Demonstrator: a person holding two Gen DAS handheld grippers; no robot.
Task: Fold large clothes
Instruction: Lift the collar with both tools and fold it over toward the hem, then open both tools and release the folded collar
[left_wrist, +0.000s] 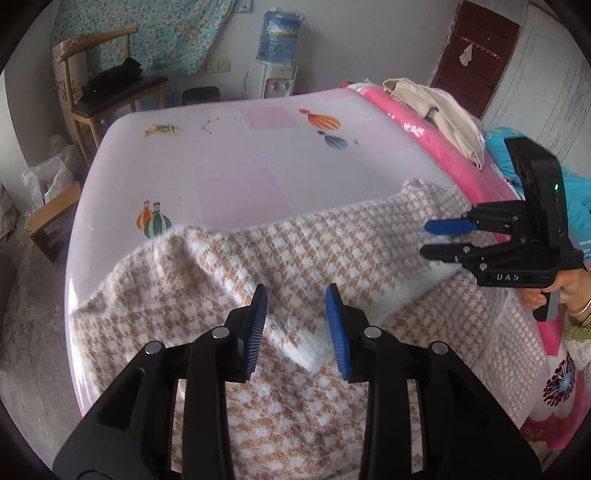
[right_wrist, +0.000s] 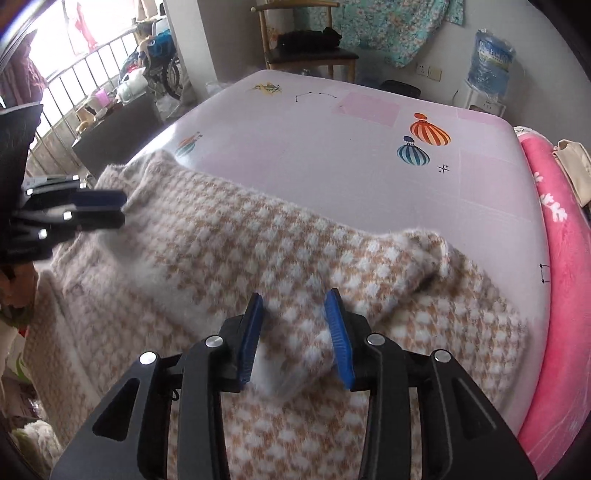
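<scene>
Houndstooth sweater (left_wrist: 258, 258) lies part-folded across the lower half of the pink counter (left_wrist: 236, 162) (further folds evidently remain), with left gripper (left_wrist: 295, 328) and right gripper (right_wrist: 295, 339) both partly open, gripping nothing.

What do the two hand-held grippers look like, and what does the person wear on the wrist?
Both are black plastic with silver screws and blue ribbed pads: the left hand-held gripper and the right hand-held gripper. The right one bears white letters "DAS" and a green light. The hand wears a thin bangle.
</scene>
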